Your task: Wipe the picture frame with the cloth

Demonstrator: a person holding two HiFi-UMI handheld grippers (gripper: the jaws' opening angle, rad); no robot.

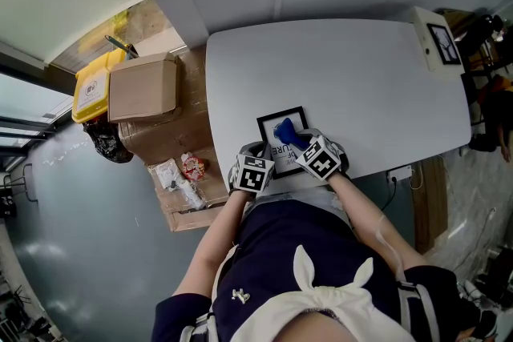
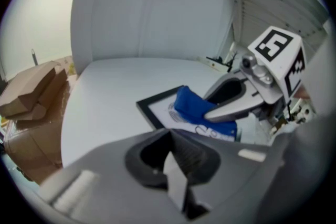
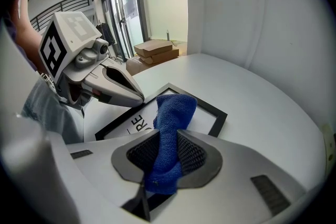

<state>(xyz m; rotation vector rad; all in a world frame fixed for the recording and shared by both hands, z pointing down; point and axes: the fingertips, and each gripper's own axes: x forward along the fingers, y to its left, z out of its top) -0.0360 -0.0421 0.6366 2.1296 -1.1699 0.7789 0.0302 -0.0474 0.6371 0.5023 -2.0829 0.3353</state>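
Note:
A black picture frame (image 1: 268, 124) with a white printed sheet lies flat near the front edge of the white table (image 1: 345, 76). A blue cloth (image 1: 286, 130) rests on its glass. My right gripper (image 1: 300, 143) is shut on the cloth (image 3: 170, 113), whose free end lies bunched on the frame (image 3: 218, 114). My left gripper (image 1: 263, 153) is beside it, shut and holding nothing, with its tip (image 3: 137, 98) at the frame's left border. In the left gripper view the frame (image 2: 155, 106), the cloth (image 2: 191, 105) and the right gripper (image 2: 210, 113) lie just ahead of my own jaws (image 2: 170, 159).
A white marker block (image 1: 437, 40) stands at the table's far right corner. On the floor to the left are a cardboard box (image 1: 143, 88), a yellow container (image 1: 90, 88), a black bag (image 1: 108, 142) and small packets (image 1: 180, 172). The person's body is close to the table's front edge.

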